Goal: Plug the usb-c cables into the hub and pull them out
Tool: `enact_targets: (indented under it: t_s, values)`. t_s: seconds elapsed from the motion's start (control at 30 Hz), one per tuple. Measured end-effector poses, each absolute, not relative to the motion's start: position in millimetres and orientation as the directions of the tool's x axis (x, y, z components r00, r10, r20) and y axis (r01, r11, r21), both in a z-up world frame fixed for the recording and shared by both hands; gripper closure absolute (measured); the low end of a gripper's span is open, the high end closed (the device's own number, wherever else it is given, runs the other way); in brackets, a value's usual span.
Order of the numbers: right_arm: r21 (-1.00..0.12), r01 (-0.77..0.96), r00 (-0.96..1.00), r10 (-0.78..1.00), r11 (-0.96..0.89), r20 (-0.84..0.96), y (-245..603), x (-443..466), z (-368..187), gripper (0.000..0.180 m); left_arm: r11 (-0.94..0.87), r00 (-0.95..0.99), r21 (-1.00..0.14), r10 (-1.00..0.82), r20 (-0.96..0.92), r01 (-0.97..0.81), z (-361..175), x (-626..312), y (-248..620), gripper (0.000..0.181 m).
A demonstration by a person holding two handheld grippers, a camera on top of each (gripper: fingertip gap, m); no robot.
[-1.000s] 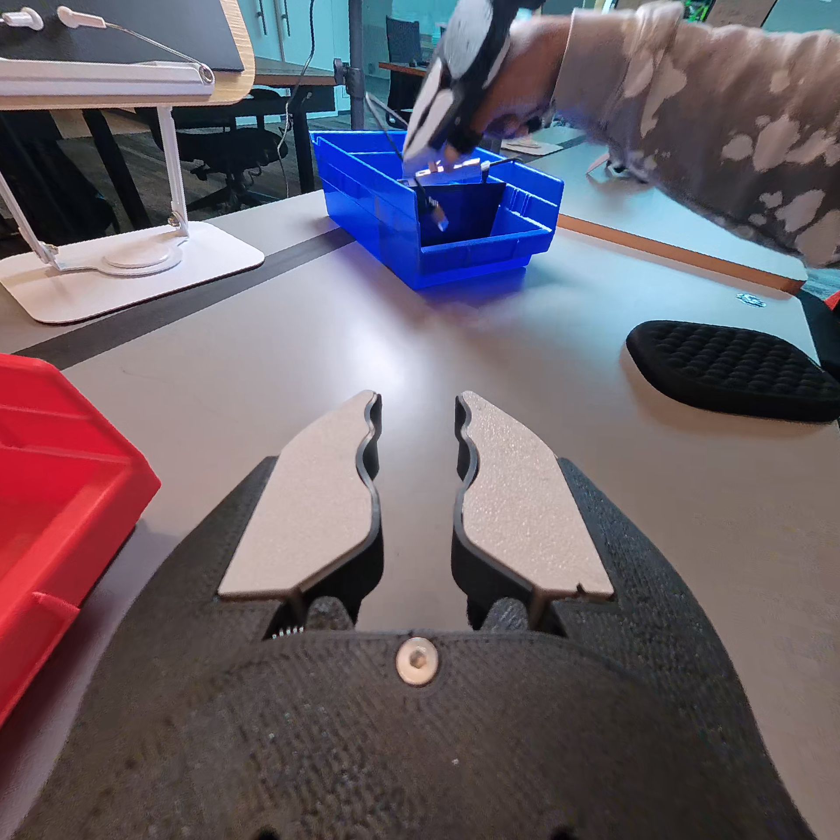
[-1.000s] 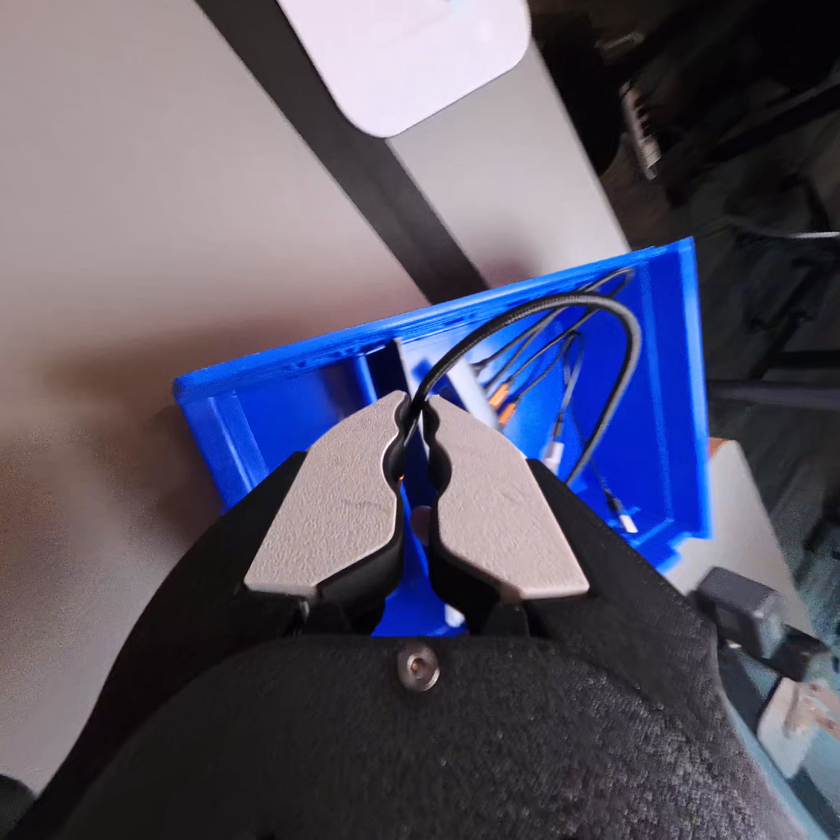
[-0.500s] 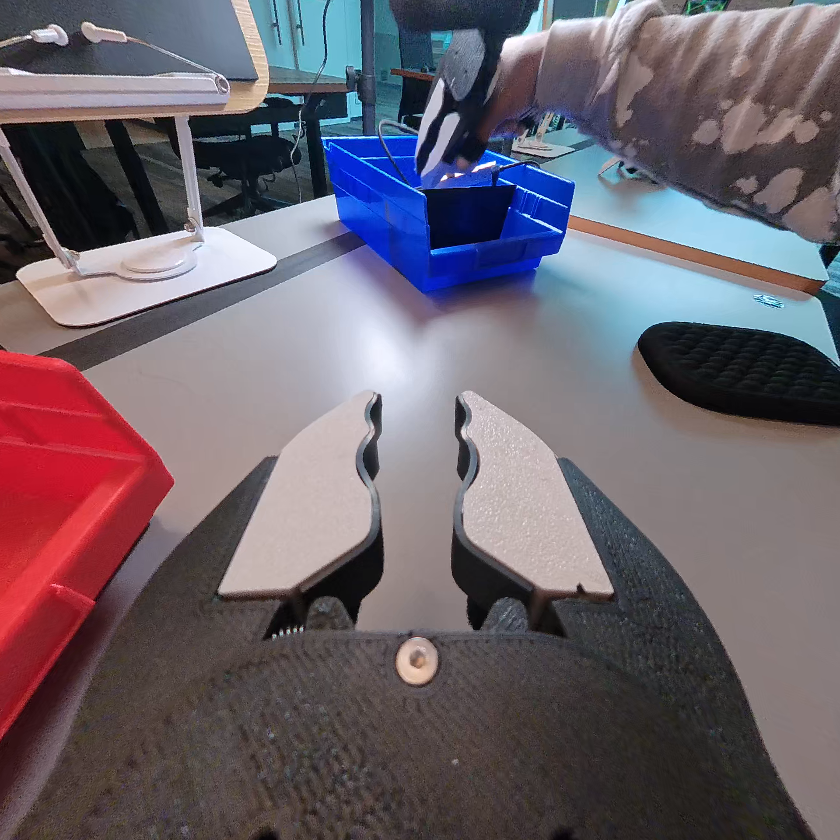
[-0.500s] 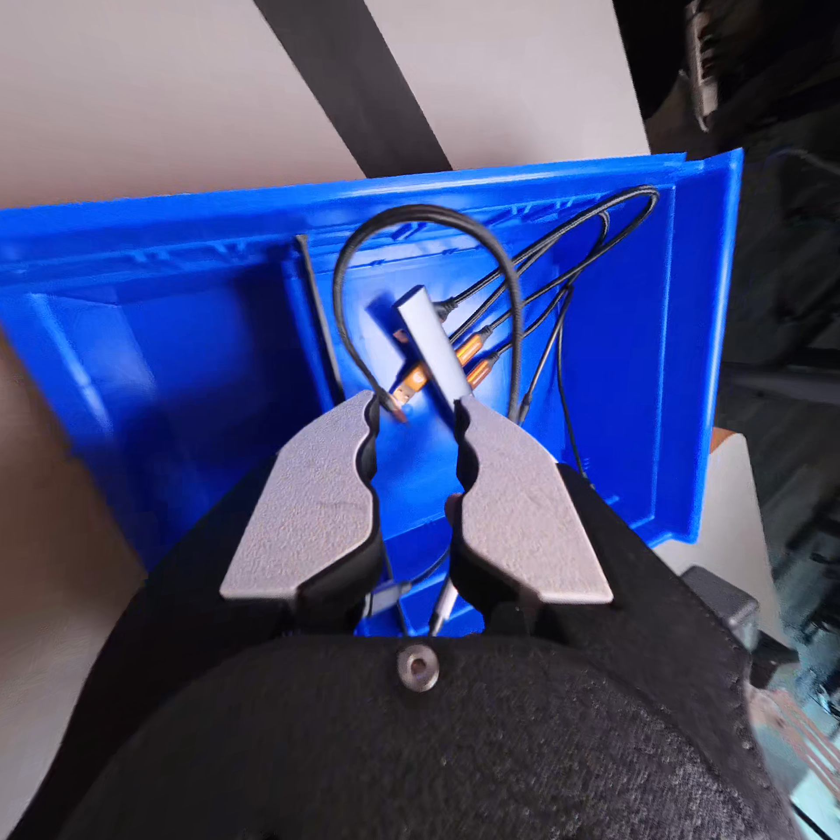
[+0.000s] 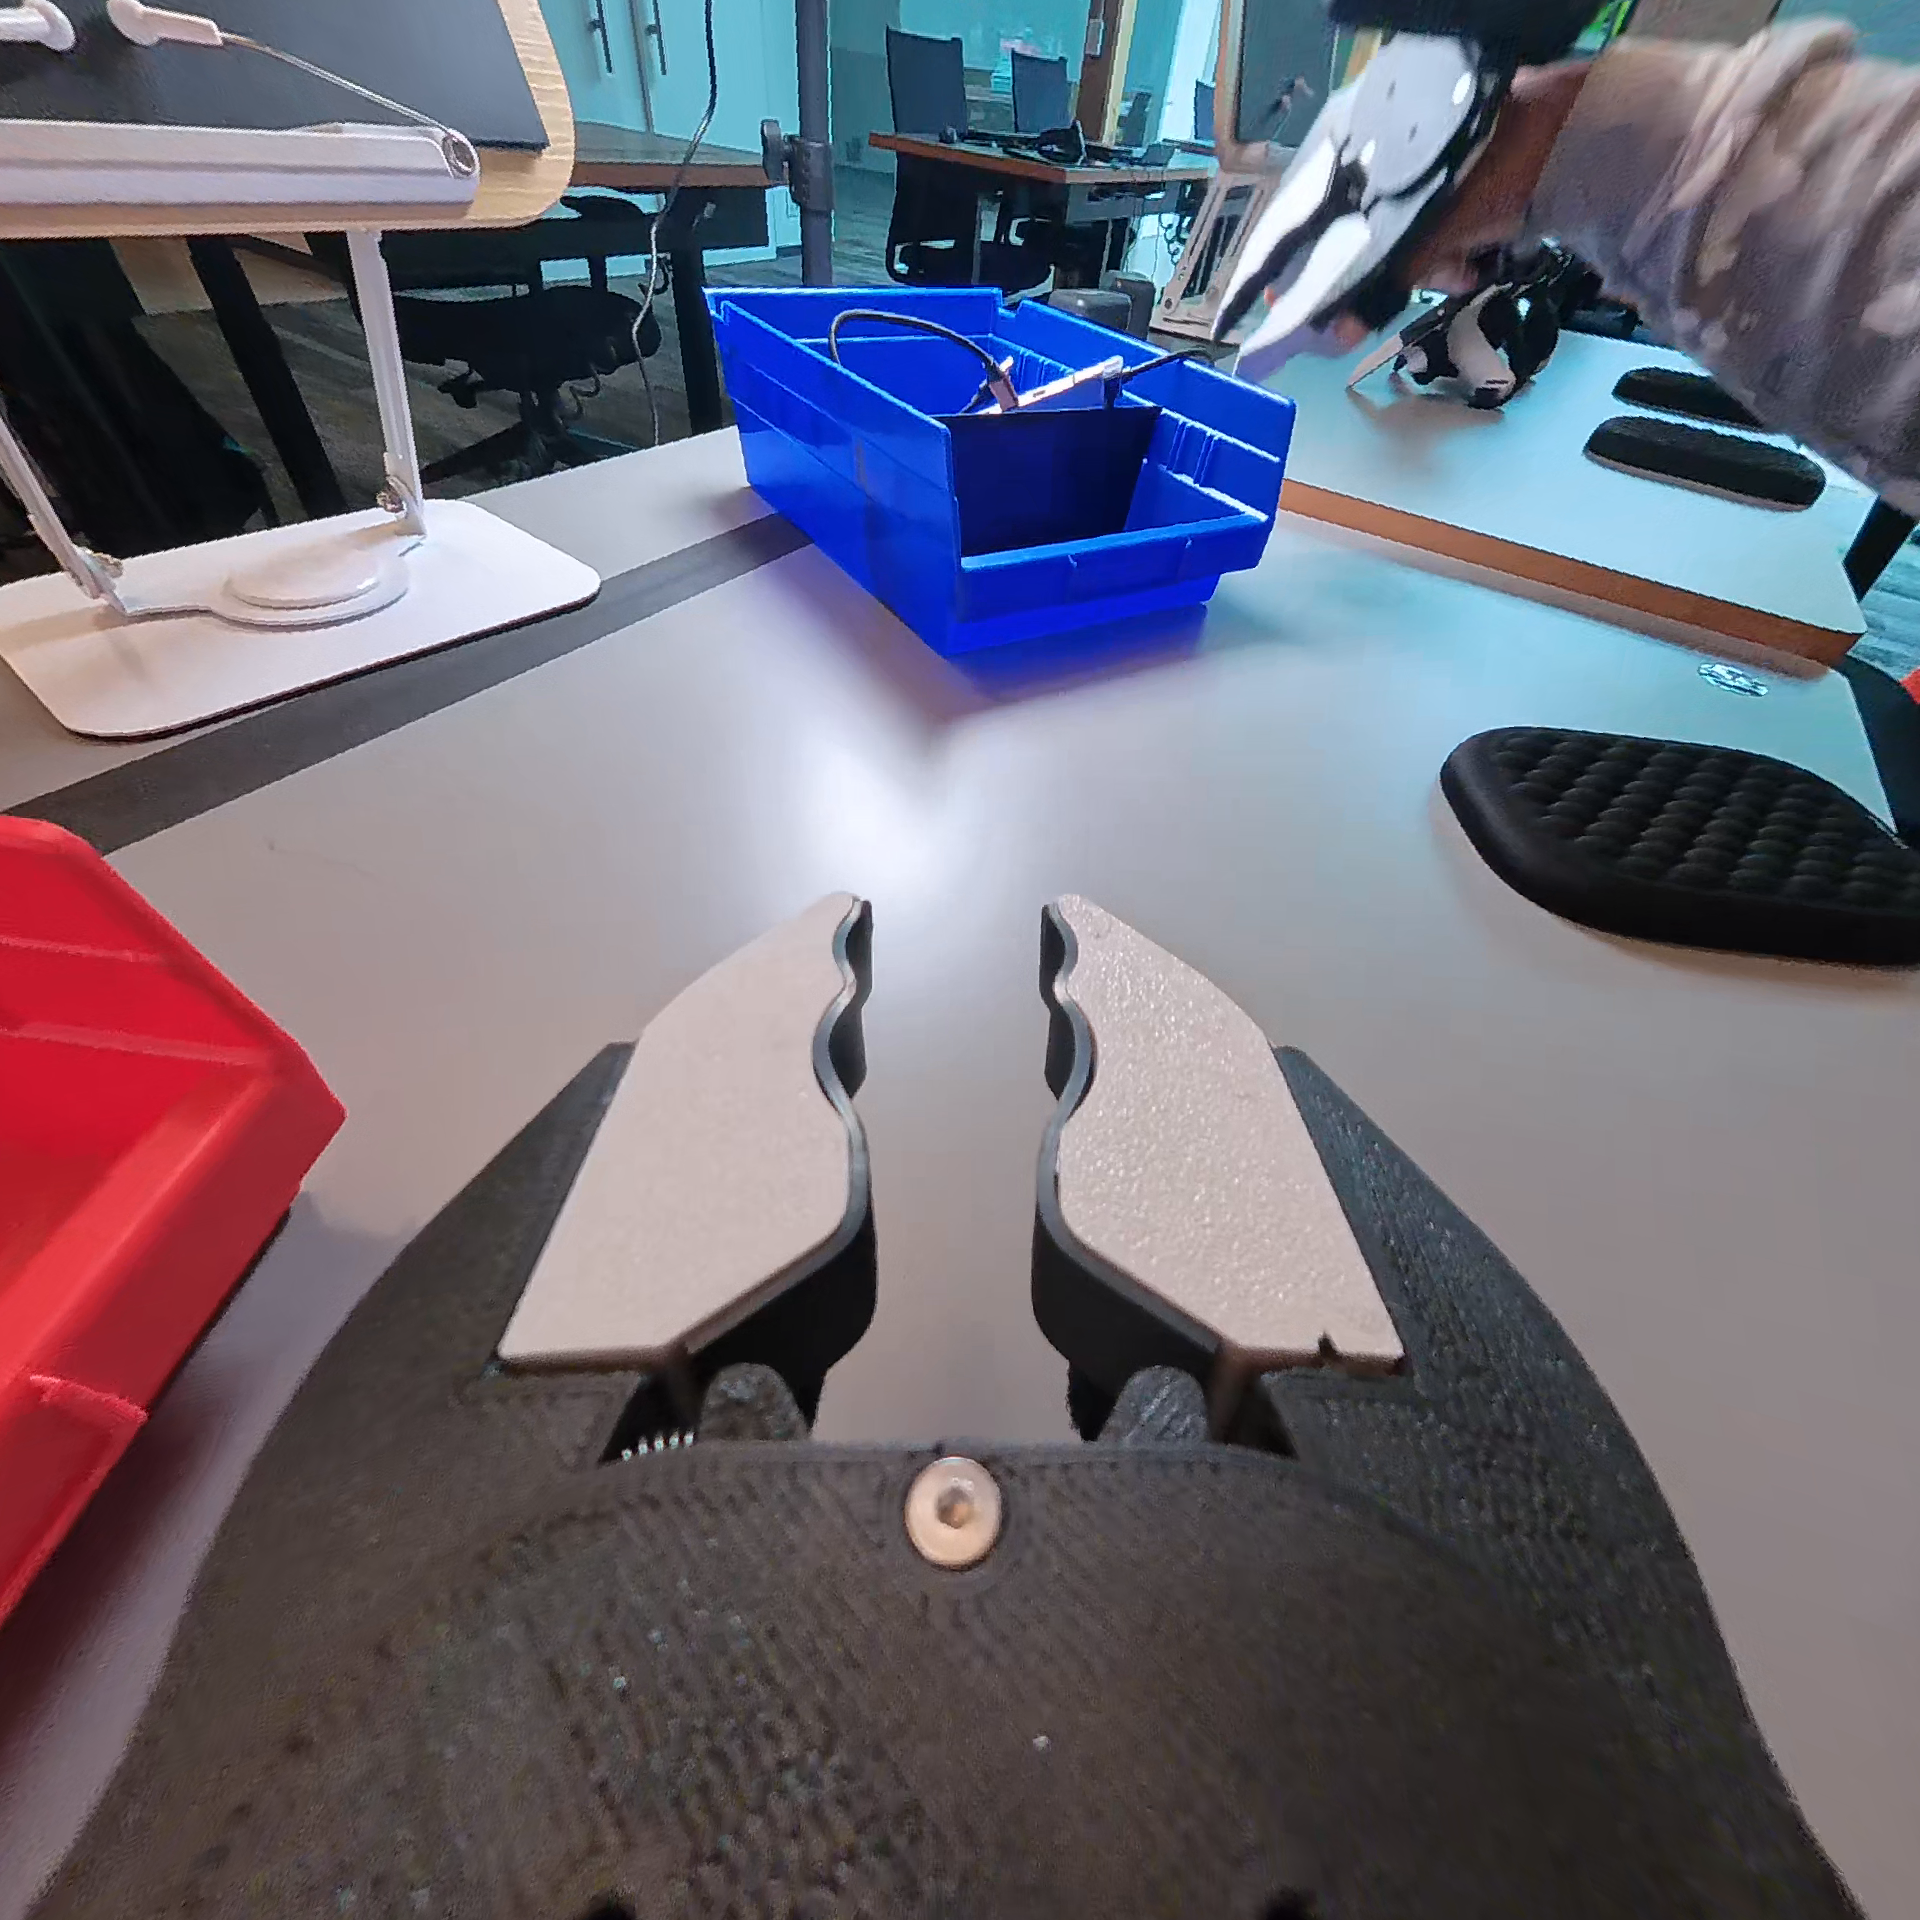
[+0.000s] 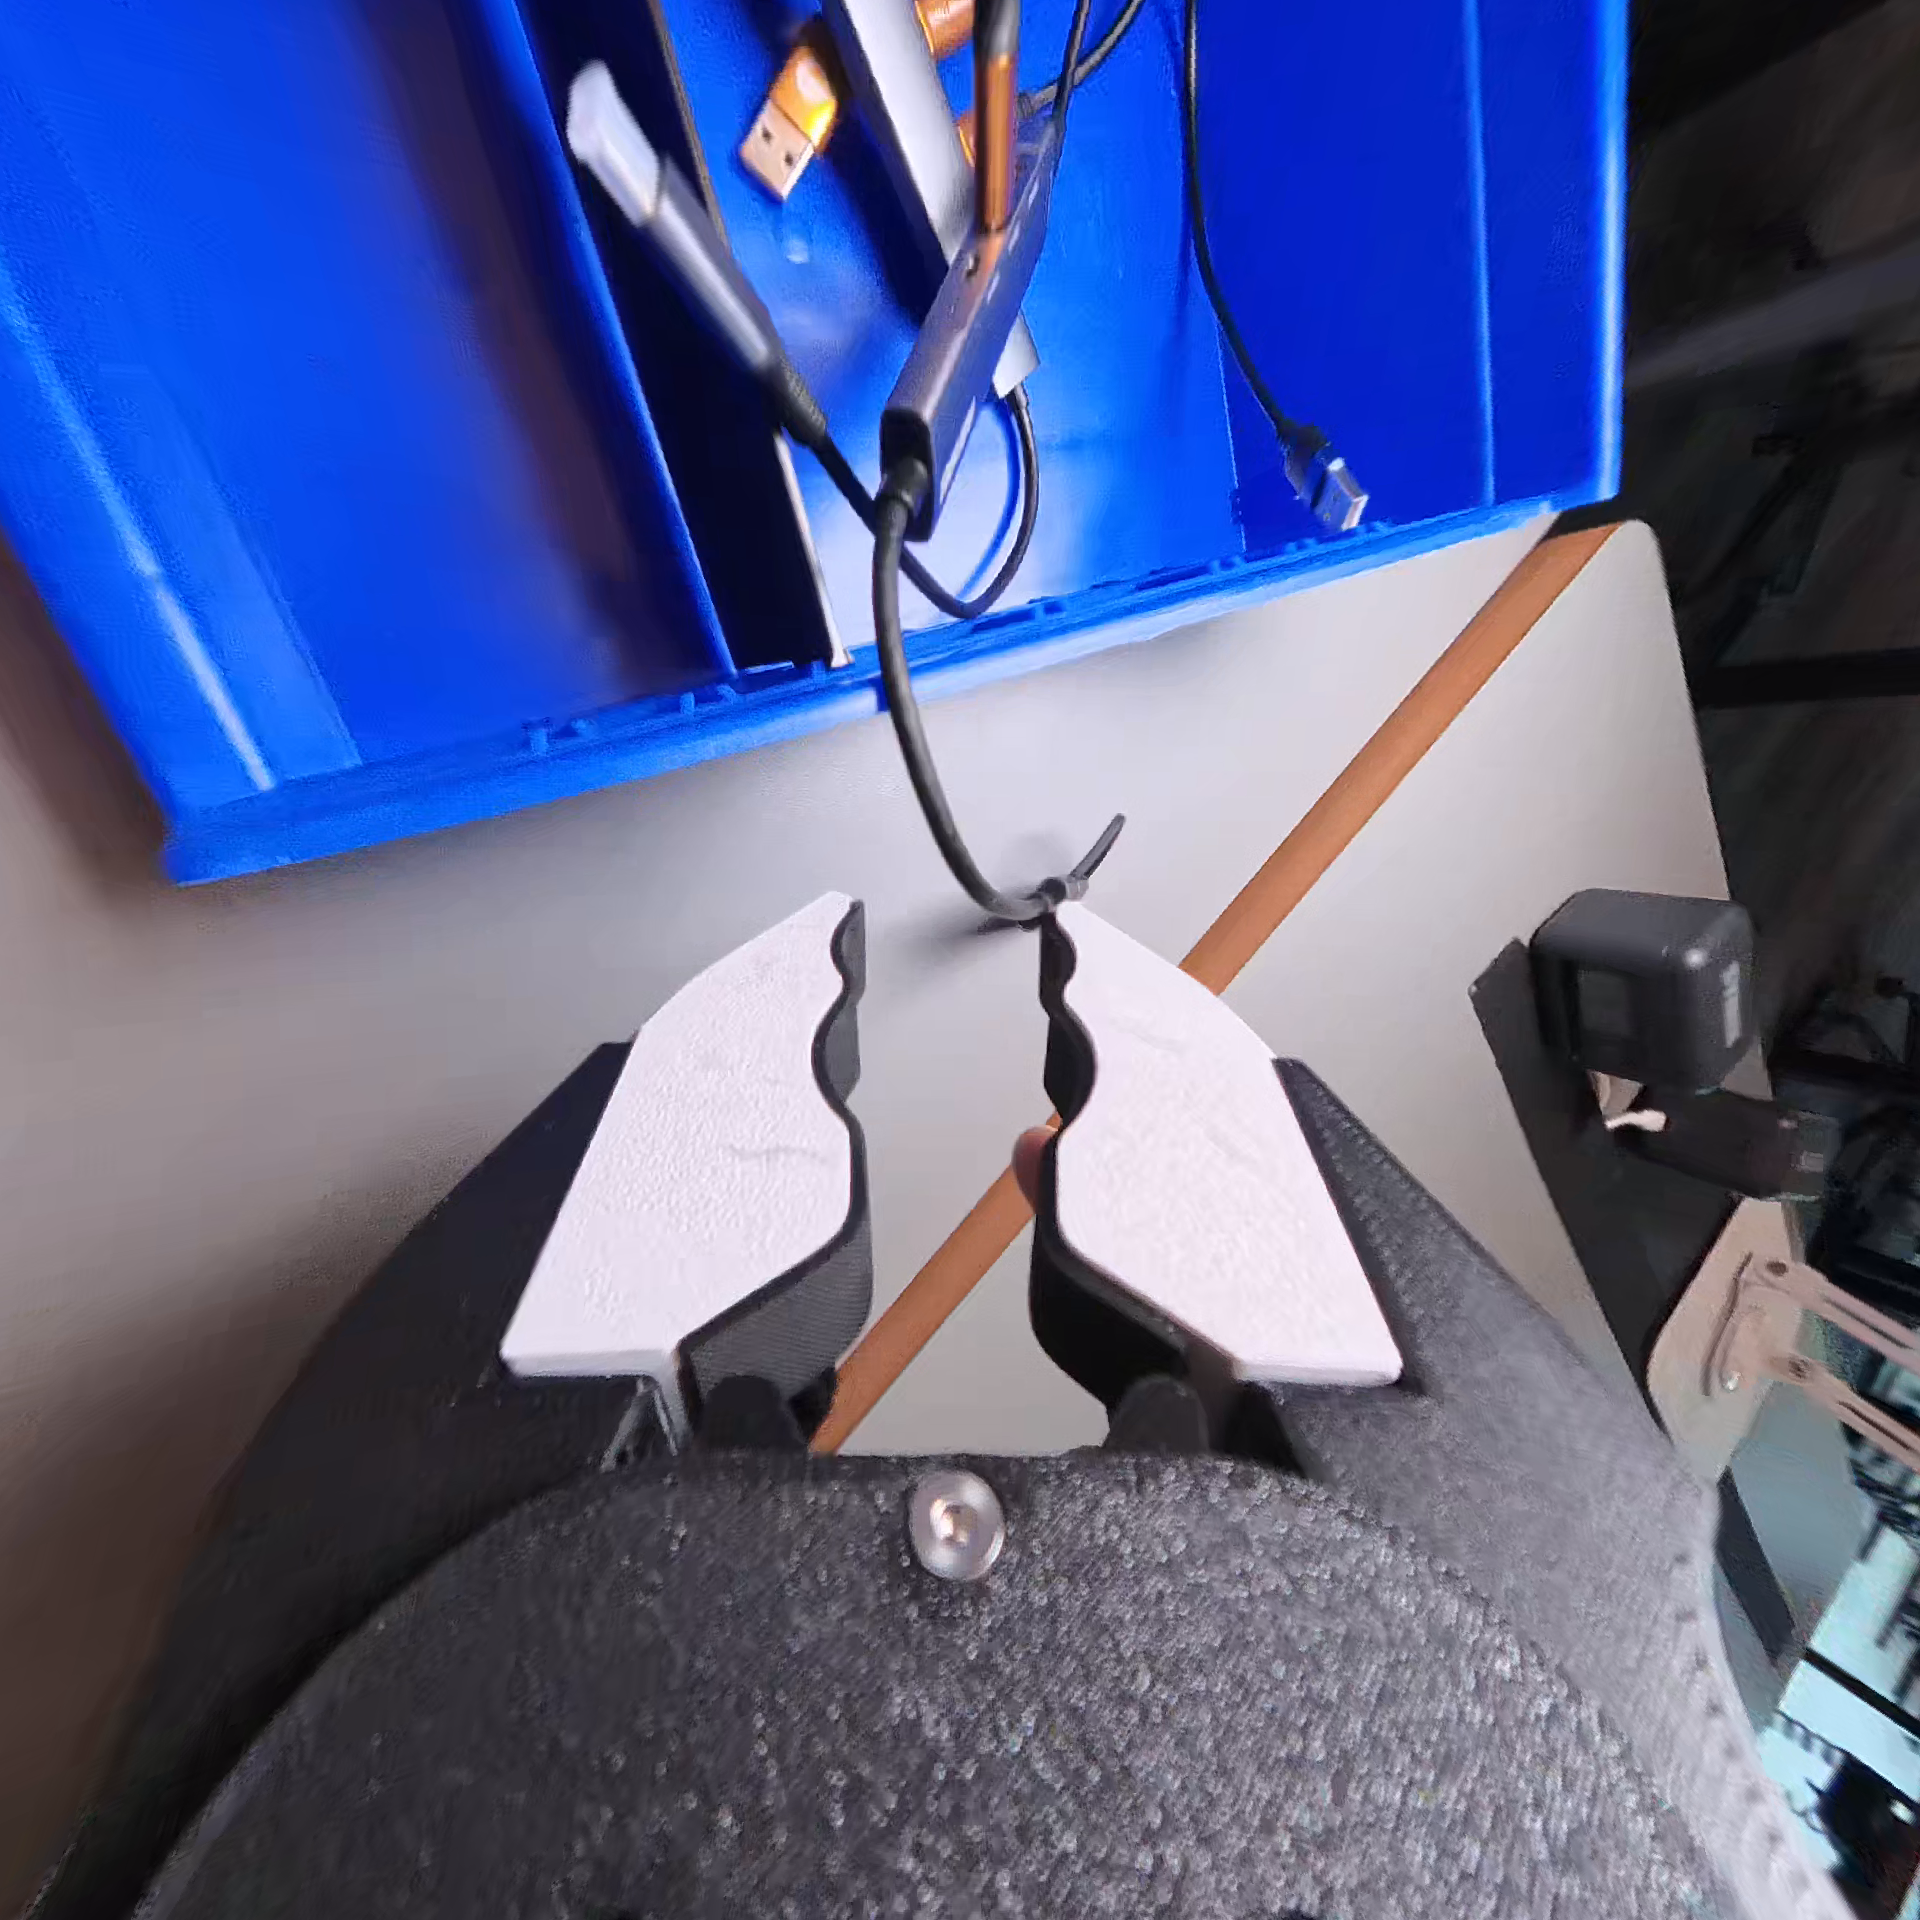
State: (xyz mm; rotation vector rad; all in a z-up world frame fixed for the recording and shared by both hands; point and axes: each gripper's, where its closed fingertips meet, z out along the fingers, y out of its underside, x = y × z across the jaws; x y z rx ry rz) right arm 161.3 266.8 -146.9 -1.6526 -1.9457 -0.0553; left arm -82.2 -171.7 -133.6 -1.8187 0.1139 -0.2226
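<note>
A blue bin [image 5: 1039,582] stands on the grey table. In it lies a grey hub [image 6: 966,343] with a black cable [image 6: 904,727] that runs over the bin wall to a zip-tied end [image 6: 1055,894] touching my right fingertip. Whether the cable is caught there I cannot tell. Orange-tipped plugs [image 6: 790,135], a second grey adapter [image 6: 665,208] and a loose USB plug [image 6: 1325,483] also lie in the bin [image 6: 468,790]. My right gripper [image 6: 951,914] is open just outside the bin; it also shows in the left wrist view [image 5: 1257,332]. My left gripper [image 5: 956,914] is open and empty over bare table, far from the bin.
A red bin [image 5: 125,1122] sits at the left, next to my left gripper. A white stand base [image 5: 312,613] is at the back left, a black bumpy pad [image 5: 1683,842] at the right. A wood-edged second tabletop [image 6: 1351,800] and a black camera [image 6: 1642,987] lie beside the right gripper. There is about 50 cm between the tips of the two grippers. My right gripper is the nearer one to the loose USB plug [image 6: 1325,483]: about 15 cm, against 55 cm.
My right gripper was shut on the black cable over the bin. It has opened and drawn back out of the bin to the right. My left gripper has stayed open in place.
</note>
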Motion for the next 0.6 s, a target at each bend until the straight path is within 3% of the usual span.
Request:
enact_targets:
  t_s: [0.1, 0.27, 0.43, 0.6]
  values:
    - [-0.321, 0.899, -0.071, 0.821, 0.299, 0.567, 276, 155, -155, 0.173, -0.258, 0.979, -0.965, -0.183, 0.087, 0.038, -134, -83, -172, 0.150]
    - [-0.282, 0.886, -0.087, 0.728, 0.369, 0.680, 287, 142, -116, 0.176, -0.260, 0.982, -0.964, -0.166, 0.090, 0.045, -136, -87, -172, 0.150]
    - [-0.425, 0.790, 0.062, 0.633, 0.441, 0.772, 295, 96, -49, 0.176, -0.273, 0.981, -0.961, -0.170, 0.096, 0.046, -140, -87, -171, 0.150]
    - [-0.636, 0.671, 0.147, 0.772, 0.381, 0.618, 279, 38, -48, 0.176, -0.271, 0.982, -0.961, -0.166, 0.093, 0.045, -140, -88, -172, 0.150]
